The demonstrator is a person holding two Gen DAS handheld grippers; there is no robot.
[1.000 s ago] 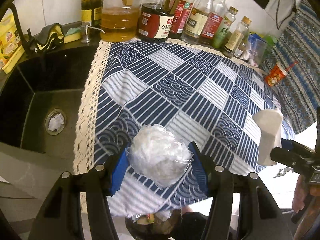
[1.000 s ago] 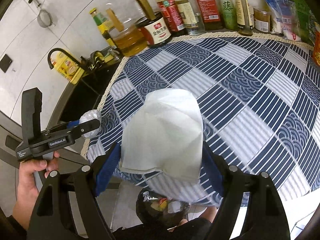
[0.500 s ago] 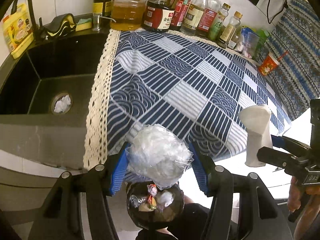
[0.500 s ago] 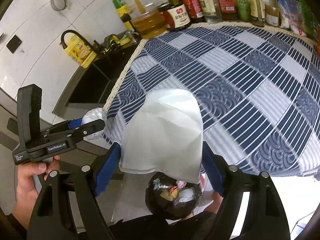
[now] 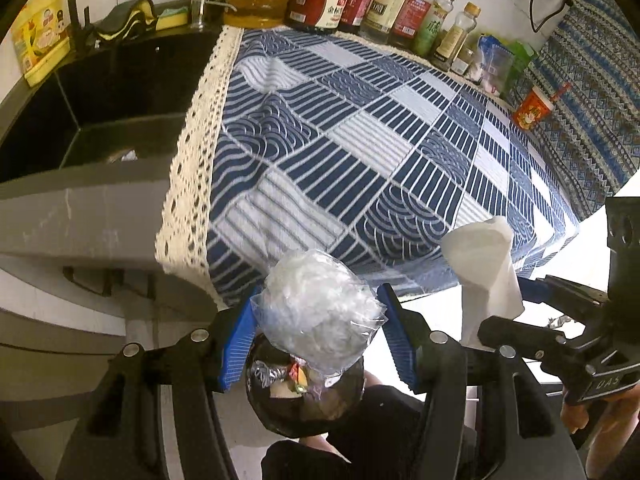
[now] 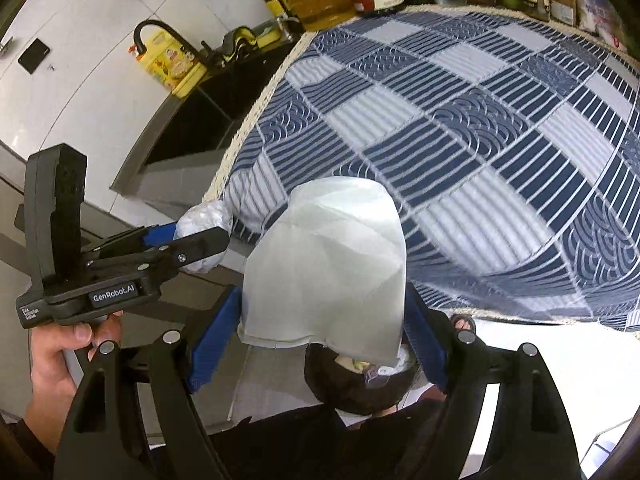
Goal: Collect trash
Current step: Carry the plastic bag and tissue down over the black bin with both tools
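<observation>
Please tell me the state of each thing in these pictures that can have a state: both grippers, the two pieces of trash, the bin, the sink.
left gripper: shut on the plastic wrapper
plastic wrapper: crumpled, held above the bin
right gripper: shut on the paper napkin
paper napkin: folded, held above the bin
trash bin: open, black liner, trash already inside
sink: dry as far as visible, drain mostly hidden

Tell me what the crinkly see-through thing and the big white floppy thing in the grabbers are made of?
The crumpled clear wrapper in the left gripper looks like thin plastic film: shiny, see-through, full of creases. The white sheet in the right gripper looks like soft paper, probably a napkin or paper towel: matte, with fold lines.
</observation>
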